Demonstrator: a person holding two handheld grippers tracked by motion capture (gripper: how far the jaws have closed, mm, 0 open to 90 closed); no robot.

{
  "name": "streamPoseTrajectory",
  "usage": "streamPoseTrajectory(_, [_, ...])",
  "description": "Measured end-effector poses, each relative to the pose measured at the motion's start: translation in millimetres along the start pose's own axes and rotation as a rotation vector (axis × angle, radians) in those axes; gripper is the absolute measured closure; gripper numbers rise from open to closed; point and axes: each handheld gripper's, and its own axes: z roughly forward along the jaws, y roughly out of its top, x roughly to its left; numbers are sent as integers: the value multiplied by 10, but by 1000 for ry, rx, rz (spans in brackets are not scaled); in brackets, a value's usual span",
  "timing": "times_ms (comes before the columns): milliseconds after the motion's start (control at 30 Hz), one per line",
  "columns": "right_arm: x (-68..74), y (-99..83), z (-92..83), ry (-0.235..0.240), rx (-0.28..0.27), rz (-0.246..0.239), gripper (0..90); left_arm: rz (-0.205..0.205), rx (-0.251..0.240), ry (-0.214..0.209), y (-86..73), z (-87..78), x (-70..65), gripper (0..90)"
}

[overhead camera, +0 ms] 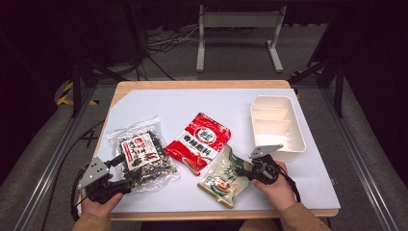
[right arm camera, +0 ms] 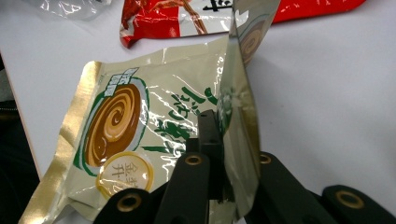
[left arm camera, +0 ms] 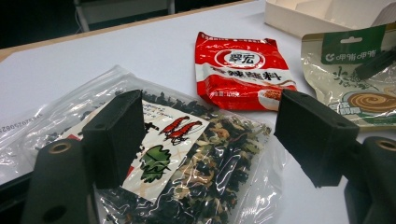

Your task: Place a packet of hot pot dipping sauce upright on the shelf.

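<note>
The worktop (overhead camera: 159, 103) is white with a wooden rim. A white tray (overhead camera: 276, 126) with dividers sits near its right edge. A clear bag of dark dried bits (overhead camera: 144, 155) lies near the left edge, and a red packet (overhead camera: 198, 141) lies in the middle. A green and gold pouch (overhead camera: 225, 177) lies near the front edge. The left tongs (overhead camera: 128, 169) are wide apart over the clear bag. The right tongs (overhead camera: 240, 169) are clamped on the pouch's folded-up edge.
</note>
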Motion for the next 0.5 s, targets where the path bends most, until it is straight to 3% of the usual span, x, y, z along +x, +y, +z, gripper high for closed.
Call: streamPoseTrajectory(500, [159,222,-247,15,-111,-68,896,-4,-2,5,1,-17,4,246])
